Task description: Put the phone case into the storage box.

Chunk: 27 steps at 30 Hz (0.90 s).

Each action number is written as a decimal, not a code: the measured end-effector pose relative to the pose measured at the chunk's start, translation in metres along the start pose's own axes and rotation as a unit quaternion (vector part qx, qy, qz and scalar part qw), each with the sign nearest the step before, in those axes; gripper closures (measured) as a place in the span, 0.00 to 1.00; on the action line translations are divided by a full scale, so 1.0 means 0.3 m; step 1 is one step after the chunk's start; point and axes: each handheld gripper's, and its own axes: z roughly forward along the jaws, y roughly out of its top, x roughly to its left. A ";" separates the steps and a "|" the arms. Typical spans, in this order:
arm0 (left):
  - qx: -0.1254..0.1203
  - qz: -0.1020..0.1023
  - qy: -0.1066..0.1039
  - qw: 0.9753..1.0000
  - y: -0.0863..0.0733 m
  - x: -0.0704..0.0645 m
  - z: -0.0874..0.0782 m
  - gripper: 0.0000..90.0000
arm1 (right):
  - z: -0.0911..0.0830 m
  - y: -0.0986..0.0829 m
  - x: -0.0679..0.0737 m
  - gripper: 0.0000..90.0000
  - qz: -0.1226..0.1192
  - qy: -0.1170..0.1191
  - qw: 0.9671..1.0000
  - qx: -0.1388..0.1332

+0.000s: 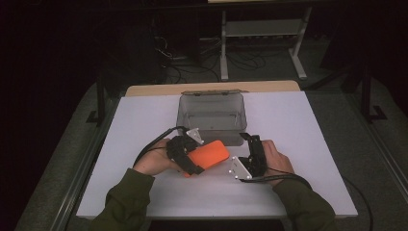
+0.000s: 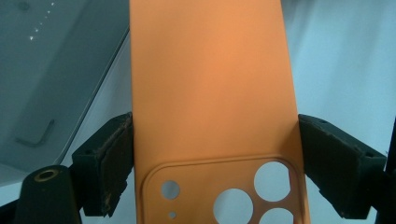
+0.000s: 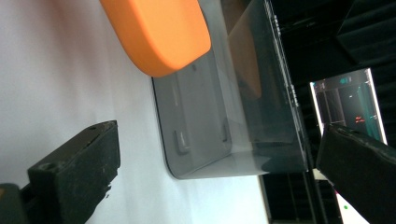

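Note:
An orange phone case (image 1: 208,154) with round camera cut-outs is clamped at its camera end between the jaws of my left gripper (image 1: 191,155). In the left gripper view the case (image 2: 210,93) runs up between the two black pads (image 2: 112,163), both pressed on its edges. It hangs just in front of a clear grey plastic box (image 1: 211,118), open at the top. My right gripper (image 1: 250,144) stands to the right of the case, open, jaws wide apart with nothing between them. The right gripper view shows the case's rounded end (image 3: 159,32) and the box (image 3: 219,121).
The white table top (image 1: 298,144) has free room left, right and in front of the box. A wooden strip (image 1: 159,89) runs along the far edge. Beyond it are table legs and cables (image 1: 240,57) on a dark floor.

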 end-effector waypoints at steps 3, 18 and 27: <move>0.000 0.000 0.000 1.000 0.000 -0.001 0.001 0.16 | -0.002 0.003 0.002 0.00 -0.009 -0.004 1.000 0.000; 0.002 0.000 0.000 1.000 0.001 -0.002 0.004 0.16 | -0.005 0.010 0.016 0.00 -0.050 -0.023 0.998 0.003; 0.000 -0.002 0.000 1.000 0.001 -0.002 0.003 0.16 | -0.007 0.014 0.017 0.00 -0.063 -0.027 0.998 -0.001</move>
